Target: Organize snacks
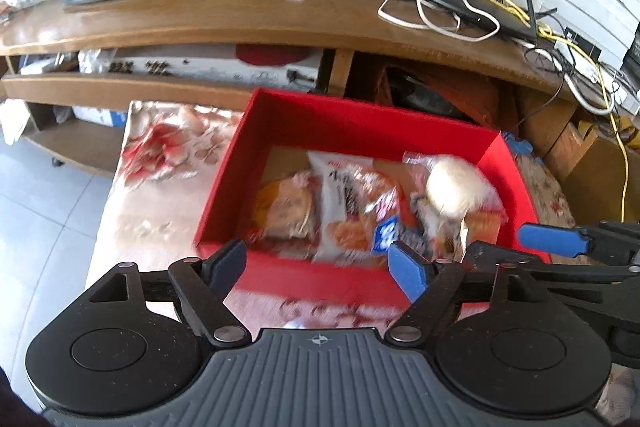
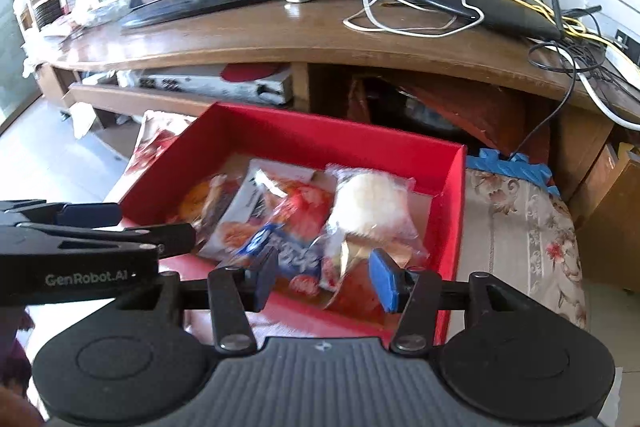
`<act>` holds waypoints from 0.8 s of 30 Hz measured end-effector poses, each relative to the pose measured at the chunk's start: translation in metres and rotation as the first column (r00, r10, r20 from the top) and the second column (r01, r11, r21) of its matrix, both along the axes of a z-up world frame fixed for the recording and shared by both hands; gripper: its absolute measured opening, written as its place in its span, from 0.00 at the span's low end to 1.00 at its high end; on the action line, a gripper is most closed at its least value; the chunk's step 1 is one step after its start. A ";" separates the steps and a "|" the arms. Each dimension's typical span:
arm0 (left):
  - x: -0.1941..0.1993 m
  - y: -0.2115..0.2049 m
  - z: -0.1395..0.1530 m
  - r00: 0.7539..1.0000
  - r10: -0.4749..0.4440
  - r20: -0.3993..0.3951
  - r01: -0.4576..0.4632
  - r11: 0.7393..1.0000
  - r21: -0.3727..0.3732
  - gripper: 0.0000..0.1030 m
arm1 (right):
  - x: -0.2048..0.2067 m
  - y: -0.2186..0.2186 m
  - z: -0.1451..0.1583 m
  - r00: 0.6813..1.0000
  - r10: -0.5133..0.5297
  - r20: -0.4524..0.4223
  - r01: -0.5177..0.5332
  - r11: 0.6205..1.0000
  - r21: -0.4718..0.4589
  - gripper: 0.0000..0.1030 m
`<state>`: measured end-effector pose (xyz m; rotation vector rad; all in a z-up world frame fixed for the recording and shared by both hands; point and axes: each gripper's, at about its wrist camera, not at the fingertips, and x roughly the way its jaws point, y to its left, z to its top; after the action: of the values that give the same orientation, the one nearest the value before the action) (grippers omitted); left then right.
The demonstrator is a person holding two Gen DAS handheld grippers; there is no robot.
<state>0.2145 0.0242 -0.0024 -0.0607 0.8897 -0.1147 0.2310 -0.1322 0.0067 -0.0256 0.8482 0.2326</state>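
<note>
Centrally, snack packets [image 2: 304, 227] lie heaped in a red box [image 2: 452, 195]: a white bun [image 2: 372, 207] in clear wrap at right, an orange pack [image 1: 286, 211] at left, a white-and-orange pack [image 1: 344, 203] between. Box sits on a floral cloth [image 2: 520, 239], in front of a wooden TV stand [image 1: 240, 23]. Left gripper [image 1: 320, 267] hovers at the box's near wall, fingers wide apart, empty. Right gripper [image 2: 324, 277] hangs over the near packets, fingers apart, nothing clamped. Router [image 2: 500, 7] and cables on the stand.
</note>
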 end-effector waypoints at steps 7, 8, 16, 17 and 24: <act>-0.021 0.023 -0.006 0.999 0.004 -0.045 -0.004 1.000 -0.010 0.81 | -0.029 0.015 0.000 0.998 0.055 -0.026 -0.055 0.998 0.025 0.52; -0.023 0.025 -0.008 0.999 0.004 -0.053 -0.004 1.000 -0.009 0.81 | -0.033 0.018 0.000 0.998 0.063 -0.027 -0.063 0.998 0.022 0.52; -0.022 0.031 -0.035 0.987 -0.055 -0.154 0.050 0.998 -0.034 0.82 | -0.062 0.026 -0.003 0.993 0.102 -0.053 -0.100 0.994 0.036 0.52; -0.020 0.030 -0.039 0.984 -0.066 -0.163 0.062 0.998 -0.031 0.82 | -0.065 0.027 -0.004 0.993 0.105 -0.056 -0.103 0.994 0.034 0.52; -0.012 0.014 -0.055 0.972 -0.131 -0.196 0.132 0.991 -0.007 0.84 | -0.085 0.019 -0.018 0.990 0.089 -0.105 -0.088 0.996 0.021 0.52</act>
<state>0.2030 0.0386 -0.0574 -0.0073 1.0917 -0.2328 0.1463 -0.1131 -0.0115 -0.0358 0.9515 0.3266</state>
